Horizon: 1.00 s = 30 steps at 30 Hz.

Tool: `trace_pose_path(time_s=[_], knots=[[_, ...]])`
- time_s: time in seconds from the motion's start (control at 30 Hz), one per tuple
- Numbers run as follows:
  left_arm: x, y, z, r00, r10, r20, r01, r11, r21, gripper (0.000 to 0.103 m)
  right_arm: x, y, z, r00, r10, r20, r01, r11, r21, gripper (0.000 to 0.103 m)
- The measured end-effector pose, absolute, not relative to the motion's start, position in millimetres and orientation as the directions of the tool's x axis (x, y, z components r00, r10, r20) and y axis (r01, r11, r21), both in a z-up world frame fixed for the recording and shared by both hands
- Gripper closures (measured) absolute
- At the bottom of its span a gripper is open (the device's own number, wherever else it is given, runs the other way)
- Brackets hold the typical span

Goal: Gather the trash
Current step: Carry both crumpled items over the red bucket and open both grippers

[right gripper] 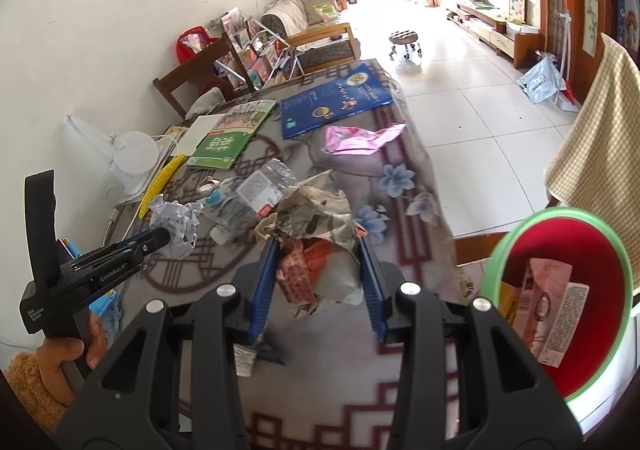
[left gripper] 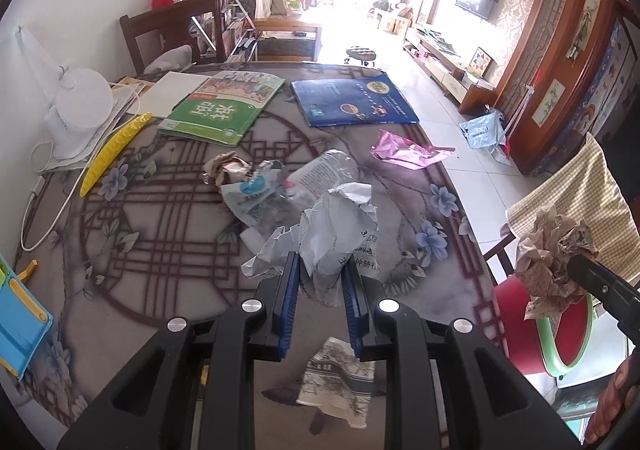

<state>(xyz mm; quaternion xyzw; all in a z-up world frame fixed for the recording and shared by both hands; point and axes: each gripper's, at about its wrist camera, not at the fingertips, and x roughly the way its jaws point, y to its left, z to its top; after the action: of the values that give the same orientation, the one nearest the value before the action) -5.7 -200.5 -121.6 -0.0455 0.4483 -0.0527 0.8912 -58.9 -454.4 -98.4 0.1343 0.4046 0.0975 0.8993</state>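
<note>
My left gripper point(left gripper: 320, 278) is shut on a crumpled white printed paper point(left gripper: 336, 230), held above the patterned table point(left gripper: 160, 218); it also shows in the right wrist view point(right gripper: 176, 222). My right gripper point(right gripper: 318, 254) is shut on a crumpled brown newspaper wad point(right gripper: 316, 226), also seen at the right of the left wrist view point(left gripper: 552, 250), near the red bin with a green rim point(right gripper: 616, 250). The bin holds cartons point(right gripper: 552, 310). A crushed plastic bottle point(left gripper: 320, 174), a blue-and-white wrapper point(left gripper: 252, 198), a pink wrapper point(left gripper: 404, 150) and a small brown wad point(left gripper: 224, 166) lie on the table.
A green book point(left gripper: 220, 106), a blue book point(left gripper: 352, 98), a white sheet point(left gripper: 172, 94), a yellow ruler point(left gripper: 112, 154), a white lamp point(left gripper: 76, 106) and a blue plastic item point(left gripper: 20, 322) lie around the table. A printed paper scrap point(left gripper: 336, 382) lies under my left gripper. Chairs stand beyond.
</note>
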Motion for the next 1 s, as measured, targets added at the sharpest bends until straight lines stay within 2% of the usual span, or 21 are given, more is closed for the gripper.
trace_pose_path(time_s=[0.53,0.77,1.0], knots=[[-5.3,-311.2,-119.9,0.555,-0.228,-0.8,0.228,0.967,-0.117,0.083,-83.1,-547.6,-102.4,0.688,0.194,-0.7,0.069,0.942,0.329,0.064],[-6.8,-376.5,-118.3,0.509,-0.316,-0.801,0.369,0.92,-0.129,0.083,-101.0,-604.0,-103.9,0.704,0.094,-0.704,0.191,0.93,0.315,0.064],[-13.8,-448.9,-126.6,0.379,-0.426,-0.822,0.532,0.827,-0.183,0.083,-124.9,-654.6,-111.5,0.695,-0.008,-0.719,0.325,0.895,0.305,0.064]])
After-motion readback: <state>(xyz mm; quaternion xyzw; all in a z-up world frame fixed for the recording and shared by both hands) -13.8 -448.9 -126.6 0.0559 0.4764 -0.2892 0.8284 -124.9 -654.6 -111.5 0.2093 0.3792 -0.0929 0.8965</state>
